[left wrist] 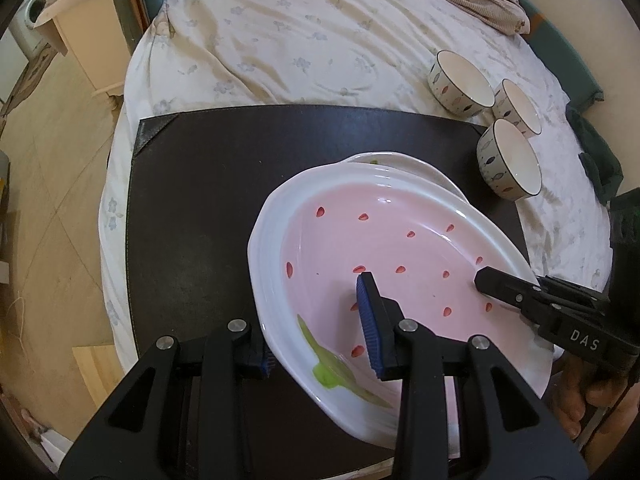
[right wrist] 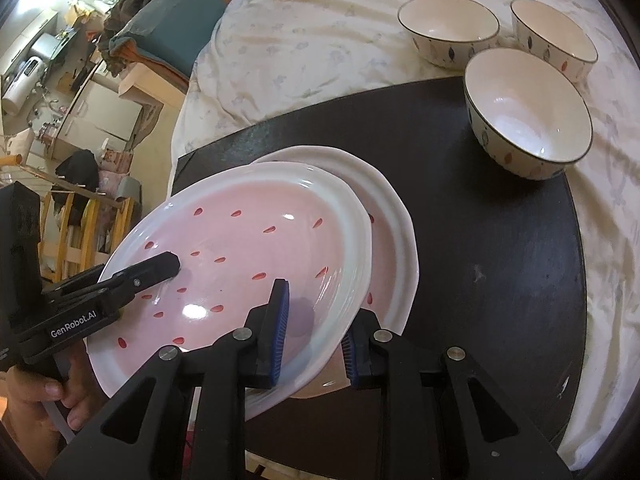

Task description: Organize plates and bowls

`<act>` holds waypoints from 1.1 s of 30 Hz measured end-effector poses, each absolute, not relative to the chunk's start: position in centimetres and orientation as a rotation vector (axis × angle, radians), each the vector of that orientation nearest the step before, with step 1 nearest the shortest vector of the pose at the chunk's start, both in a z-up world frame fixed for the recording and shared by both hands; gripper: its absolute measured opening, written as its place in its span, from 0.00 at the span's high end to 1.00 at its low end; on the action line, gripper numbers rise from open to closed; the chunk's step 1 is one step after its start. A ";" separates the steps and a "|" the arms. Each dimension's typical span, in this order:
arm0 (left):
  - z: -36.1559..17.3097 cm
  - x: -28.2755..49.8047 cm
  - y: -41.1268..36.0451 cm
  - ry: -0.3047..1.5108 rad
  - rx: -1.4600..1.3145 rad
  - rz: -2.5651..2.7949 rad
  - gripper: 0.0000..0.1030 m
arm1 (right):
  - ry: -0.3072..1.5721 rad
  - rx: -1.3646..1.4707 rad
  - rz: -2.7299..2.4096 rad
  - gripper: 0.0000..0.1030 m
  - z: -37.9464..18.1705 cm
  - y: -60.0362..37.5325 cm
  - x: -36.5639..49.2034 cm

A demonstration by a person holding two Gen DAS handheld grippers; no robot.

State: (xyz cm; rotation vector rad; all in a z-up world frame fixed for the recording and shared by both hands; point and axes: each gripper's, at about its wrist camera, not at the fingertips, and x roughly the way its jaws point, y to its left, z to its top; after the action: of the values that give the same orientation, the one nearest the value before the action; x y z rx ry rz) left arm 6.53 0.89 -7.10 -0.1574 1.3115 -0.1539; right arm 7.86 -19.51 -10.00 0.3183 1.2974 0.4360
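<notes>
Fingers of the left hand-held gripper (left wrist: 320,344) are clamping the near rim of the pink strawberry plate (left wrist: 384,240), one pad inside, one beneath. The right hand-held gripper (right wrist: 312,332) is pinching the opposite rim likewise. The plate is tilting over a second plate (right wrist: 394,220) lying on the dark table (right wrist: 500,260). Beyond, three bowls (right wrist: 528,112) are clustering at the table's far corner and on the bed (left wrist: 300,40).

You have a bed spread with a rumpled white floral sheet (left wrist: 304,40); on it lies a dark brown leather-look mat (left wrist: 192,208). A white-rimmed pink plate (right wrist: 394,232) rests on the mat — three cream leaf-patterned bowls (left wrist: 510,160) cluster at two o'clock.
</notes>
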 end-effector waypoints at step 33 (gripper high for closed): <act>-9.6 6.6 -0.2 1.383 -0.123 -0.140 0.67 | 1.402 0.399 0.381 0.73 -13.1 -21.3 8.1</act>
State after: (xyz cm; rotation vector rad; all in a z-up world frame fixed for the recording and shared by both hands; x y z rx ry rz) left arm 6.61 -0.20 -9.58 -0.1232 1.3828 -0.1399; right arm 8.08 -21.30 -13.09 0.3994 1.4024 0.3811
